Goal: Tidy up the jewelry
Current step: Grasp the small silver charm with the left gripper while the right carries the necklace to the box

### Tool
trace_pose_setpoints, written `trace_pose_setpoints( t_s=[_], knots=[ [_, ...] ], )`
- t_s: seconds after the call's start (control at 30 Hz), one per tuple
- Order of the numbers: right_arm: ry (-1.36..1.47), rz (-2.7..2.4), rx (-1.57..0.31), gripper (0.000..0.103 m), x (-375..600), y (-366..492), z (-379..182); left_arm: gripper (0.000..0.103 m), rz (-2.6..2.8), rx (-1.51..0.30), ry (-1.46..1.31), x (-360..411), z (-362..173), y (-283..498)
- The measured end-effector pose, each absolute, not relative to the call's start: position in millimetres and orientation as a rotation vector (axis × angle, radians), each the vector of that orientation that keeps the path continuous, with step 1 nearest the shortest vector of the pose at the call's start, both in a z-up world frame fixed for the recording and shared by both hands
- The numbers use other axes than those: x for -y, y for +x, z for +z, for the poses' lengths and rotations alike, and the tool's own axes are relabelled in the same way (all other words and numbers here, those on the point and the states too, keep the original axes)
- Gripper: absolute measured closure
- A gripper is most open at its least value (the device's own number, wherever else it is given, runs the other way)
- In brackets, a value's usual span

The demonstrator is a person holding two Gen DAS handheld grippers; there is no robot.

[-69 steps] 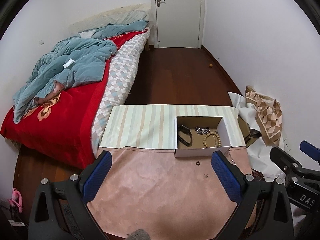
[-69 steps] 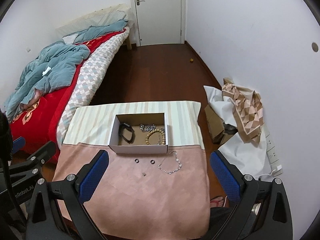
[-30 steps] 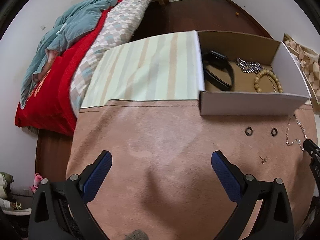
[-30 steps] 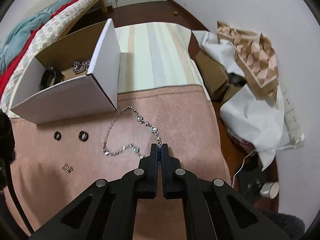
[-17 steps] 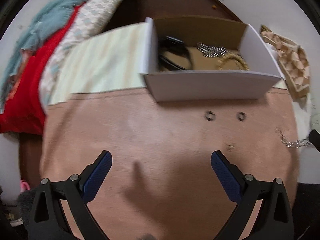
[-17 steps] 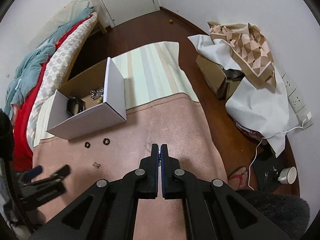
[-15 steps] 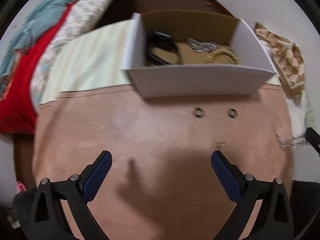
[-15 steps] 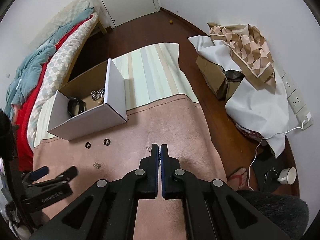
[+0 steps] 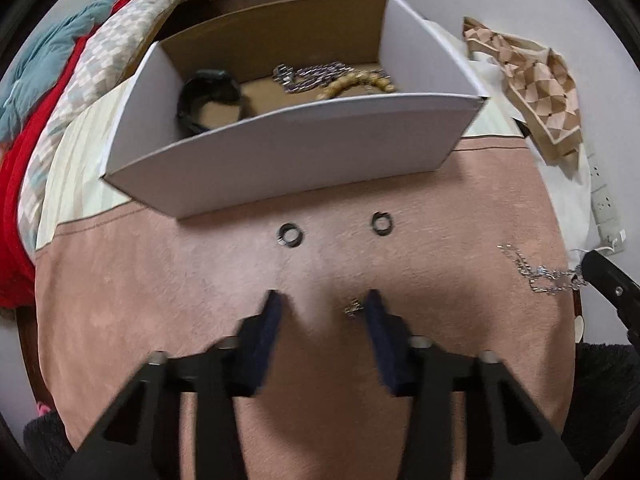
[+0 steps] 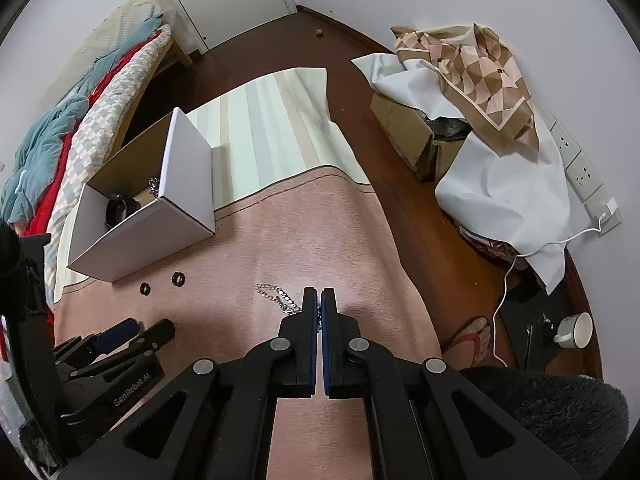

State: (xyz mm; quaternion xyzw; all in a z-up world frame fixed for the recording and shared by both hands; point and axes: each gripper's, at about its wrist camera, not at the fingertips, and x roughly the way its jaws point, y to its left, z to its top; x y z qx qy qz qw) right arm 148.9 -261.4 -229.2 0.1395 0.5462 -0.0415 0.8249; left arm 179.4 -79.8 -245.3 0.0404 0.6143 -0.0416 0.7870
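The right gripper [image 10: 319, 294] had its two blue-padded fingers pressed together on one end of a thin silver chain [image 10: 277, 297]. The rest of the chain trailed off to the left in a loose loop on the pink cloth [image 10: 312, 232]; small links, w/ a few bigger pale bits near the pinched end. In the left wrist view the same chain [image 9: 538, 272] hung crumpled from the black gripper tip at the far right edge.

The left gripper [image 9: 320, 300] sat low over the cloth, fingers spread apart w/ a clear gap. A tiny silvery earring [image 9: 352, 307] lay in that gap, just beside the right-hand blue pad [image 9: 380, 332]; blurred, so can't tell if touching. Shape too small to make out beyond a little metal knot.

Two dark rings [image 9: 291, 235] & [image 9: 382, 223] lay flat on the cloth betw. the left gripper & the white cardboard box [image 9: 304, 160], near the box's front wall, apart from each other.

Inside the box, on its brown floor: a black band [image 9: 208, 92] on the left, curled into a loop; a silver link bracelet [image 9: 312, 74] in the middle towards the back; a tan bead bracelet [image 9: 360, 82] to its right, partly hidden by the front wall.

The box stood where the pink cloth met a striped cloth [image 10: 276, 128].
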Motion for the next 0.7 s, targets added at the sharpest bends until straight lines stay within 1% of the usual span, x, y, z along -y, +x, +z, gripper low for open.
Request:
trace_pose_setpoints(
  t_s=[0.03, 0.07, 0.13, 0.23, 0.43, 0.5, 0.7],
  knots=[
    [0.299, -0.089, -1.162, 0.101, 262, 149, -230, 0.088, -0.099, -1.322, 0.097, 82, -245, 180],
    [0.302, -0.09, -1.164, 0.101, 263, 149, -230, 0.094, -0.108, -1.323, 0.107, 84, -245, 180],
    [0.304, -0.088, -1.163, 0.101, 263, 150, -229, 0.099, -0.119, -1.315, 0.115, 86, -244, 180],
    [0.312, -0.076, -1.155, 0.101, 263, 151, -224, 0.1, -0.134, -1.306, 0.108, 87, -240, 178],
    [0.332, -0.029, -1.112, 0.101, 256, 152, -197, 0.1, -0.155, -1.276, 0.085, 76, -218, 170],
    [0.34, -0.007, -1.09, 0.101, 253, 152, -184, 0.1, -0.163, -1.264, 0.065, 69, -206, 168],
    [0.362, 0.058, -1.021, 0.102, 242, 153, -142, 0.1, -0.169, -1.181, -0.002, 37, -149, 167]
  ],
)
